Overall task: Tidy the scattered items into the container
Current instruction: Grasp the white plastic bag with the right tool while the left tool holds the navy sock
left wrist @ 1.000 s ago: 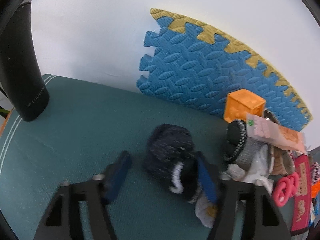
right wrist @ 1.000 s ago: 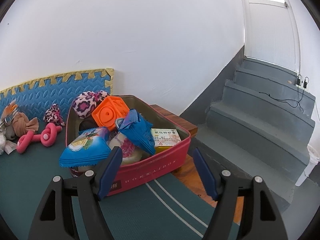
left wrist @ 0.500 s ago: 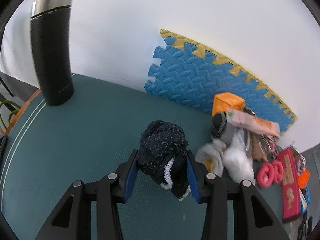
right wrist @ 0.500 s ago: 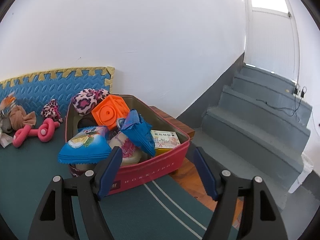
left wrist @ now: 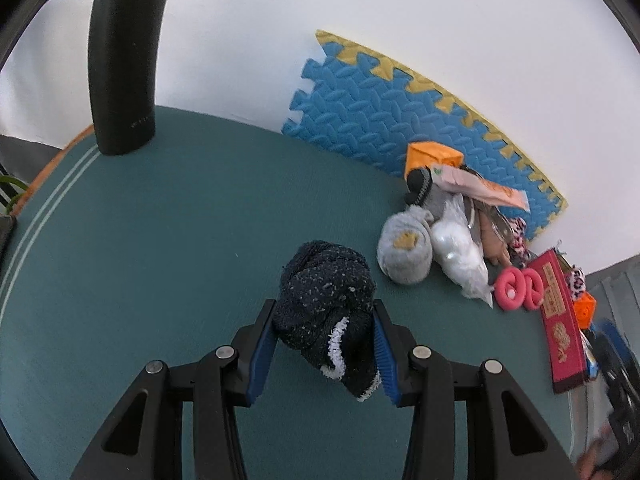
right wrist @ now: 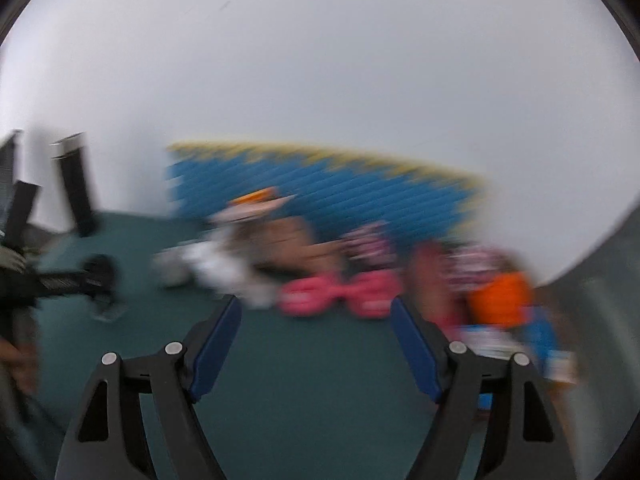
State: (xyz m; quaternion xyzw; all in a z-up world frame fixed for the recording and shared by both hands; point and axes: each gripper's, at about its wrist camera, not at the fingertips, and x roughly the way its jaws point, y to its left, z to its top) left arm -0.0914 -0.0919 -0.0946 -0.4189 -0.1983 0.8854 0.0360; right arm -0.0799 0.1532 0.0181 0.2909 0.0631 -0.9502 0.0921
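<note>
Between the left gripper's (left wrist: 323, 342) fingers, one dark sock (left wrist: 326, 308) is clamped above the mat (left wrist: 168, 248). Near the mat's far edge: one grey sock (left wrist: 404, 250), one pink ring toy (left wrist: 518, 288), one red box (left wrist: 560, 320). Right gripper (right wrist: 316, 346) gapes empty.

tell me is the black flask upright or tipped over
Upright. The black flask stands on its base at the far edge of the green mat, silver top uppermost; its lean looks like lens distortion.
</note>
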